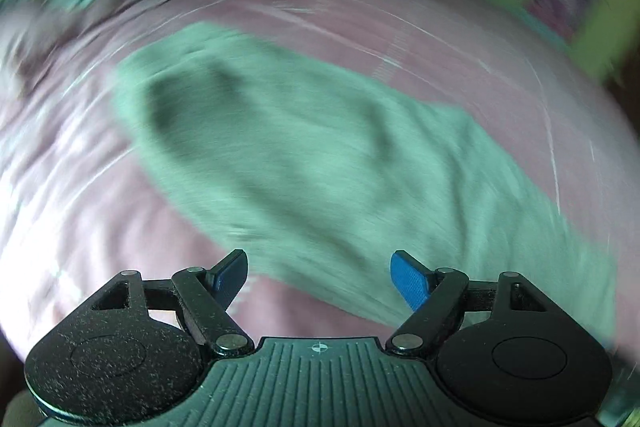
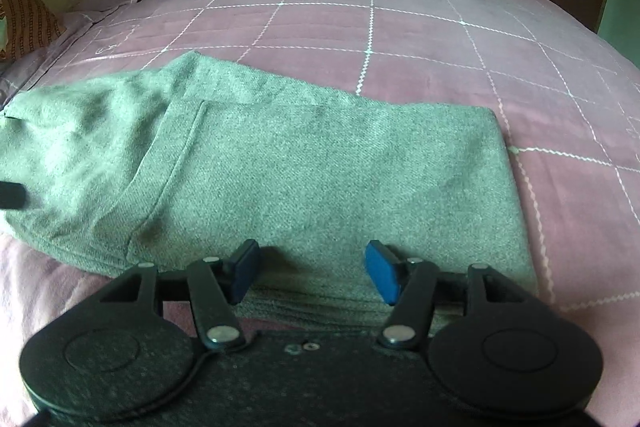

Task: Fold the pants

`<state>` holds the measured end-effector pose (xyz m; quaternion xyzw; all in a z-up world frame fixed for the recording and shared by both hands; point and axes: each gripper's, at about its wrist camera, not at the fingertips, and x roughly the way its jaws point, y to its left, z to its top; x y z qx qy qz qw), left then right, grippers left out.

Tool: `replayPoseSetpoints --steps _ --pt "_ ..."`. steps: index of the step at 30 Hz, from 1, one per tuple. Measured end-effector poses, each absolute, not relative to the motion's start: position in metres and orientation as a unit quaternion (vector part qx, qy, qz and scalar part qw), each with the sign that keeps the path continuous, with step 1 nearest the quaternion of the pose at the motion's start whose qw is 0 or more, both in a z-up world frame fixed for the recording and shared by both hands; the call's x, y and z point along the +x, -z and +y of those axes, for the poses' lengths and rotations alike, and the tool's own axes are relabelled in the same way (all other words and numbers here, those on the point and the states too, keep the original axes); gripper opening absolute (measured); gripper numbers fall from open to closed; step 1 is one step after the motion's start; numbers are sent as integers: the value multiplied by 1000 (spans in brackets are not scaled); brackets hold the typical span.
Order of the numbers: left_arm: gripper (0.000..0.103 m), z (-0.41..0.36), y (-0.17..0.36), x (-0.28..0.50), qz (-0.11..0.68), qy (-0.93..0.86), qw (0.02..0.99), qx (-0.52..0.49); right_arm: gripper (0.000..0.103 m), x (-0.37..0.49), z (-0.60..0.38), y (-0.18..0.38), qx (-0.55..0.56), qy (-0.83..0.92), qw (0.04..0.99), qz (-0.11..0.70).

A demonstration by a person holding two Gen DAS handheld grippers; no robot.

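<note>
Right wrist view: right claw (image 2: 312, 273) released, nothing gripped, low over folded grey pants (image 2: 304, 179) | pants lie on pink checked bed (image 2: 440, 39) | left claw (image 1: 320, 281) released, empty above pants (image 1: 304, 155), view blurred

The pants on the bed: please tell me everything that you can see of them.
The pants are grey-green, of a soft, slightly fuzzy woven cloth. They lie folded on the pink checked bedcover, with a straight folded edge on the right and stacked layers at the near edge. A stitched seam, perhaps a pocket, runs down the left part, where the cloth is more wrinkled. The right gripper is open above the near edge; whether its pads touch the cloth I cannot tell.
</note>
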<state>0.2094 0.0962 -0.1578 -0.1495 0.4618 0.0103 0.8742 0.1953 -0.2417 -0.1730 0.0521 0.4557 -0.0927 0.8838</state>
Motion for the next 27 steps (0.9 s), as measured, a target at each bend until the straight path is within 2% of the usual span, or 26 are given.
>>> replayPoseSetpoints --steps 3,10,15,16,18,19,27 --pt "78 147 167 211 459 -43 853 -245 61 194 -241 174 46 93 886 451" --pt "78 200 195 214 453 -72 833 -310 62 194 -241 175 42 92 888 448" --pt "78 206 215 228 461 -44 812 -354 63 193 -240 175 42 91 889 447" --pt "75 207 218 231 457 -39 809 -366 63 193 -240 175 42 91 889 447" --pt "35 209 226 237 456 -25 800 -388 63 194 -241 175 42 89 889 447" --pt "30 212 232 240 458 -17 789 -410 63 194 -242 175 42 88 889 447" --pt "29 208 250 253 422 -27 778 -466 66 198 -241 178 38 90 890 446"
